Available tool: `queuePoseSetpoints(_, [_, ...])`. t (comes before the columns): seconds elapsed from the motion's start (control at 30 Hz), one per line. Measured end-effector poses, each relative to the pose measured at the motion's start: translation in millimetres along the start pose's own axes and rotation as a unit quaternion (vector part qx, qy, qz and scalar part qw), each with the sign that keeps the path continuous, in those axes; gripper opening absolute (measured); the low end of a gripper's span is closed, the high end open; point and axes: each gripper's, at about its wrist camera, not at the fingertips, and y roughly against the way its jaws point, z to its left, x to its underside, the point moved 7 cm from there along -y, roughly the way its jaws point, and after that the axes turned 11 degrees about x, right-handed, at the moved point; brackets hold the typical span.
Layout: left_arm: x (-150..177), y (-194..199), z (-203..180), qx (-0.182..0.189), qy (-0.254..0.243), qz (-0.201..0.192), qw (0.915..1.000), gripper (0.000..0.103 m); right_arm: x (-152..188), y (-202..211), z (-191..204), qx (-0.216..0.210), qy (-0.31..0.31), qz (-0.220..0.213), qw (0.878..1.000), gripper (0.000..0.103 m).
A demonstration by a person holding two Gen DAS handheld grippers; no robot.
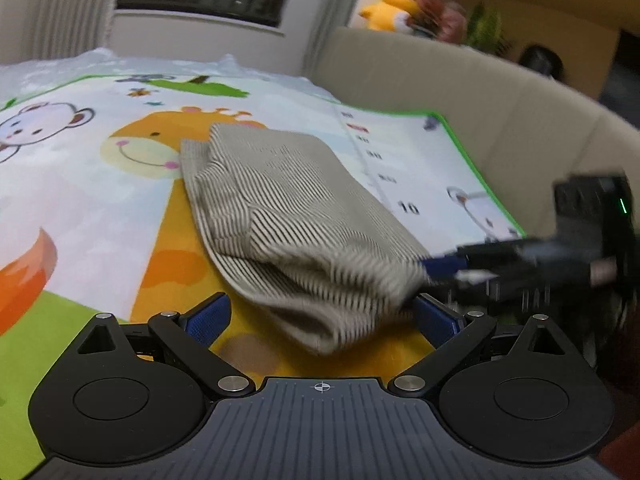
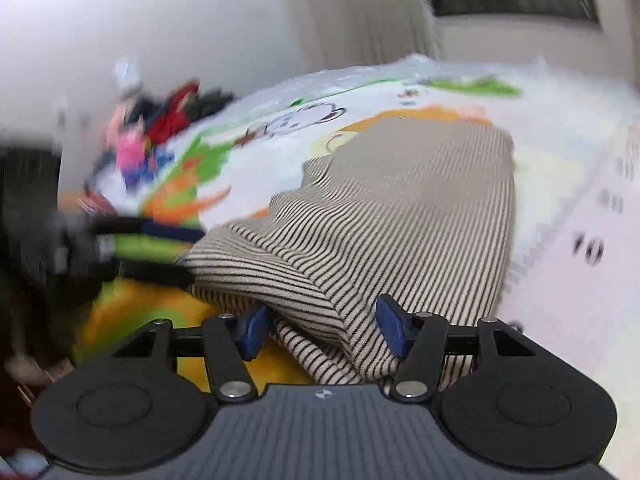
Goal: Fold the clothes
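Note:
A beige garment with thin black stripes point(image 1: 288, 208) lies partly folded on a cartoon play mat point(image 1: 80, 184). It also fills the right wrist view point(image 2: 392, 208). My left gripper point(image 1: 320, 320) is open, its blue pads either side of the garment's near bunched end. My right gripper point(image 2: 326, 328) is open, with striped cloth lying between its blue pads. In the left wrist view the right gripper point(image 1: 460, 272) reaches in from the right at the cloth's edge. In the right wrist view the left gripper point(image 2: 168, 248) comes in from the left, blurred.
A beige padded wall point(image 1: 460, 92) borders the mat on the right, with a yellow plush toy point(image 1: 388, 6) on top. A pile of colourful toys and clothes point(image 2: 160, 136) lies at the mat's far left. A window and curtains stand behind.

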Motion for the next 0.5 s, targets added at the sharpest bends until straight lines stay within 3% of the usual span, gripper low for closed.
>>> queuePoseSetpoints(0.1, [8,-9,-5,-0.006,-0.029,0.021,0.9993,0.1,-3,1,-16,-0.024,-0.069,0.004,0.997,0.057])
queuePoseSetpoints(0.17, [12,-18,-5,-0.015,-0.039,0.034,0.9985,0.1,-4,1,-18,-0.018,-0.075,0.0,0.997,0.057])
queuePoseSetpoints(0.27, [12,-32,5,-0.031,-0.023,0.043,0.9983,0.1,2,10,4,0.031,0.017,-0.026,0.999,0.06])
queuePoseSetpoints(0.33, [7,-34,12,-0.033,-0.002,0.036,0.9988,0.1,8,20,21,0.06,0.097,-0.047,0.992,0.067])
queuePoseSetpoints(0.4, [2,-35,15,-0.029,0.011,0.032,0.999,0.1,15,28,36,0.087,0.174,-0.069,0.978,0.077])
queuePoseSetpoints(0.5, [-3,-35,16,-0.029,0.016,0.033,0.9989,0.1,25,29,52,0.112,0.265,-0.082,0.954,0.079])
